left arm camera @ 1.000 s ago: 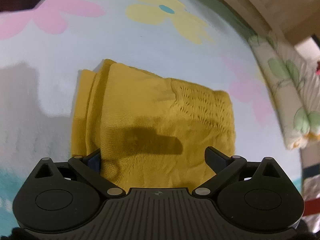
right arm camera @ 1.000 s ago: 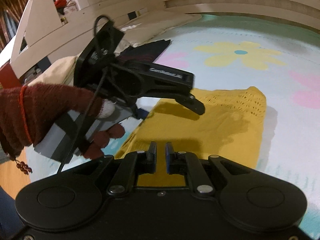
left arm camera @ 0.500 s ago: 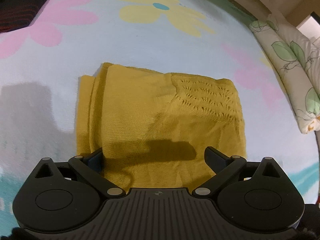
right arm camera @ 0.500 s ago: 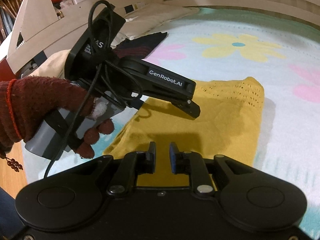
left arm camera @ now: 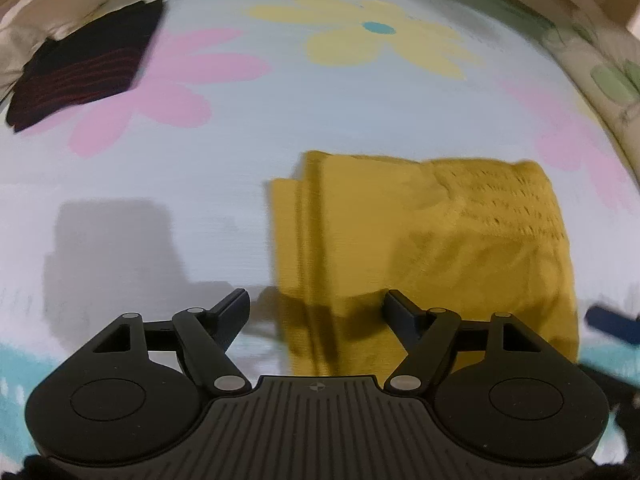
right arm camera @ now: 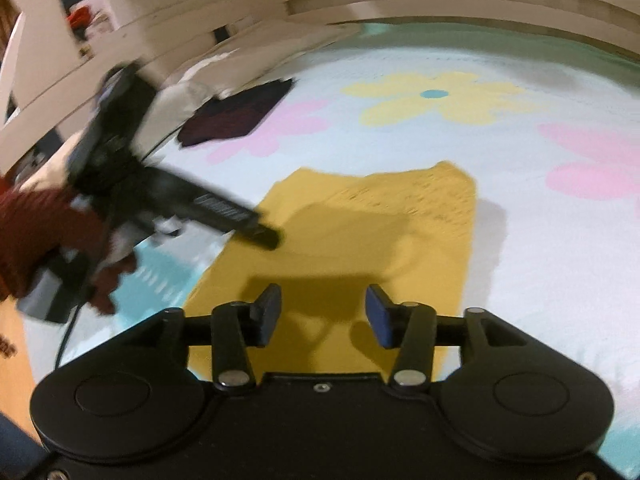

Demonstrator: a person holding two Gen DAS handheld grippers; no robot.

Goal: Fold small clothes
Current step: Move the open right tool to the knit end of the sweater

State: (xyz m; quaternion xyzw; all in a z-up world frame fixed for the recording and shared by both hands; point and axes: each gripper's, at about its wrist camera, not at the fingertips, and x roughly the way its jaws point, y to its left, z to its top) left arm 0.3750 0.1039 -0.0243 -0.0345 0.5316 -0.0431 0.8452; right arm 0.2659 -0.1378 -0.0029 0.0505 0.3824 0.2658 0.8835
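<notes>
A folded mustard-yellow knit garment (left arm camera: 424, 240) lies flat on the flowered bedspread (left arm camera: 280, 120); it also shows in the right wrist view (right arm camera: 360, 236). My left gripper (left arm camera: 316, 304) is open and empty, above the garment's near left edge. My right gripper (right arm camera: 322, 312) is open and empty, above the garment's near edge. The left gripper also shows in the right wrist view (right arm camera: 256, 234), blurred, held by a hand in a dark red glove, at the garment's left side.
A folded dark garment with red stripes (left arm camera: 80, 68) lies at the far left of the bed, also in the right wrist view (right arm camera: 240, 112). A floral pillow (left arm camera: 608, 80) lies along the right edge. A white bed frame (right arm camera: 360, 8) stands behind.
My right gripper has opened from shut. My left gripper has shifted left, so the yellow garment now sits to its right, and it has drawn back toward the garment's left edge.
</notes>
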